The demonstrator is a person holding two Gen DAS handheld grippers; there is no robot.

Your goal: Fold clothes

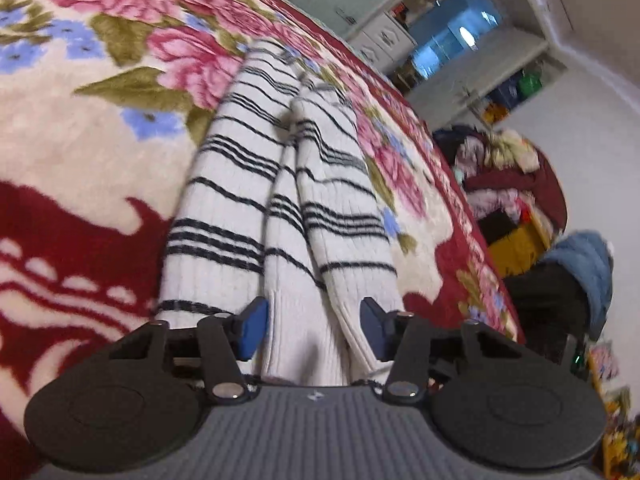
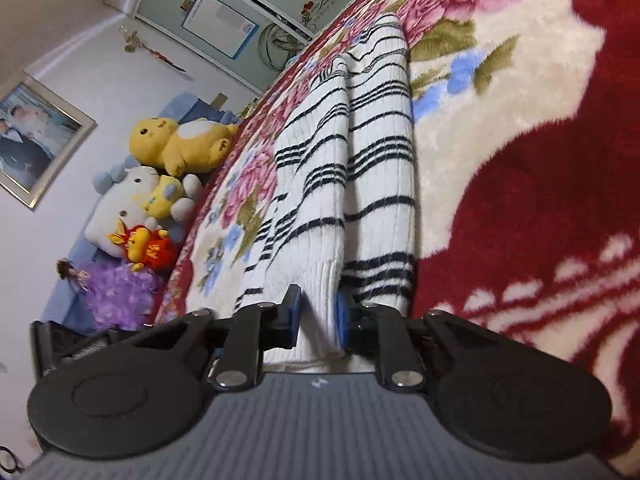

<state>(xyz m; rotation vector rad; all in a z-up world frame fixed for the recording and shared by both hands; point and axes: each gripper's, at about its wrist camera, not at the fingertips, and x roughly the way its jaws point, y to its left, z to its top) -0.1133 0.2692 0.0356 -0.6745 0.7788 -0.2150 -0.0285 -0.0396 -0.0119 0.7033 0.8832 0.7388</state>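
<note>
In the left wrist view, the left claw (image 1: 314,330) stands with its blue pads apart, a plain ribbed edge of the striped sweater (image 1: 276,200) lying between them but not pinched; the spread suggests the claw is either about to take that edge or has just let it go, and this one view does not settle which. The sweater runs from 6 o'clock up toward 12 o'clock across the flowered blanket (image 1: 80,128), gathered into long parallel folds, white rib knit crossed by groups of thin black stripes. In the right wrist view, the right claw (image 2: 318,318) is closed on a fold of the same sweater (image 2: 360,168), the white knit squeezed between its pads at 6 o'clock, probably so that end can be lifted or carried over. From there the sweater stretches toward 12 o'clock on the blanket (image 2: 520,184), lying narrow with a crease along its middle, while stuffed toys (image 2: 160,184) sit off at 9 o'clock beyond the bed's edge.
</note>
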